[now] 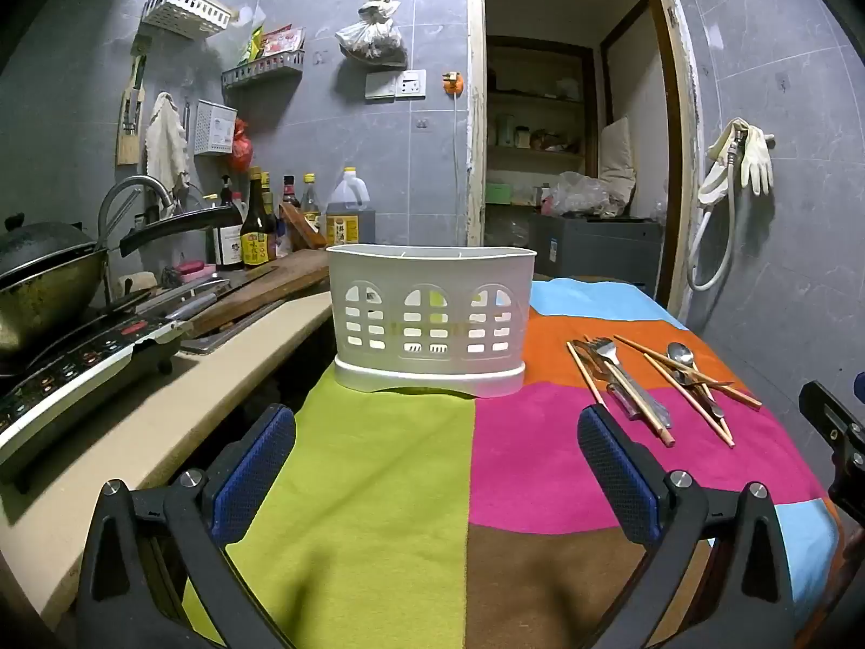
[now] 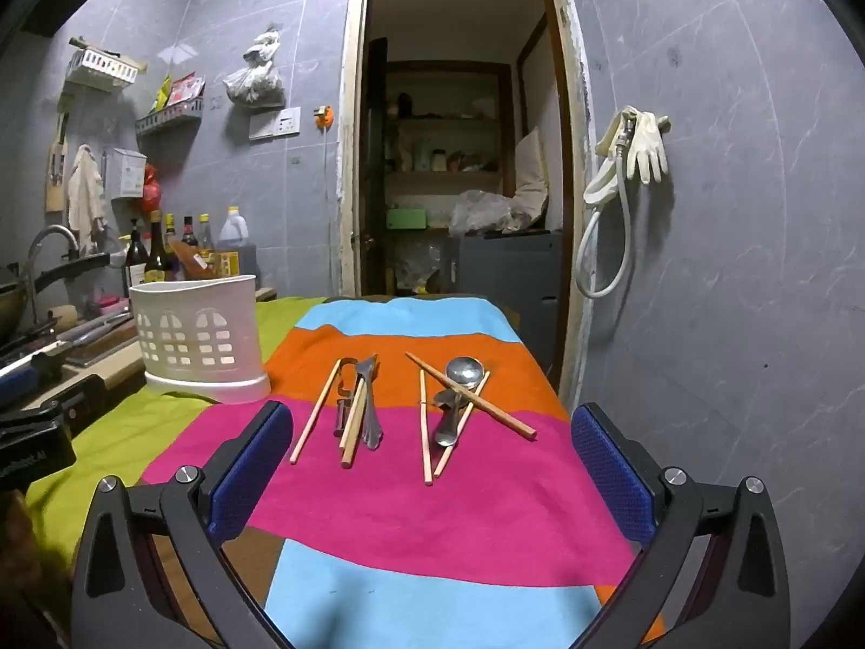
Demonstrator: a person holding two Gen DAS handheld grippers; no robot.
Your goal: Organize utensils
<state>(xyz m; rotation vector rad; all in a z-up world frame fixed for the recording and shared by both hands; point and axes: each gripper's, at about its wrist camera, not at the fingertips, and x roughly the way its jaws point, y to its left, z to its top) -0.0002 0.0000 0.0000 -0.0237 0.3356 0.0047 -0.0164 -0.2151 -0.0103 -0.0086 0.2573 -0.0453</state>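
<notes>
A white slotted utensil holder (image 1: 430, 319) (image 2: 200, 338) stands upright on a table covered by a colour-block cloth (image 1: 378, 487) (image 2: 432, 514). To its right lie two loose piles: a fork (image 1: 605, 357) (image 2: 367, 400) with chopsticks (image 2: 316, 416), and a metal spoon (image 1: 682, 357) (image 2: 462, 373) crossed by more chopsticks (image 1: 697, 373) (image 2: 470, 397). My left gripper (image 1: 435, 432) hovers open in front of the holder, nothing between its blue pads. Over the cloth, short of the utensils, my right gripper (image 2: 427, 430) is open and holds nothing; its body shows at the left wrist view's right edge.
A counter (image 1: 189, 395) on the left carries an induction cooker (image 1: 81, 362), a wok (image 1: 43, 281), a cutting board (image 1: 270, 281) with knives, and several bottles (image 1: 259, 222). A doorway (image 2: 459, 162) opens behind the table. A hose and gloves (image 2: 632, 151) hang on the right wall.
</notes>
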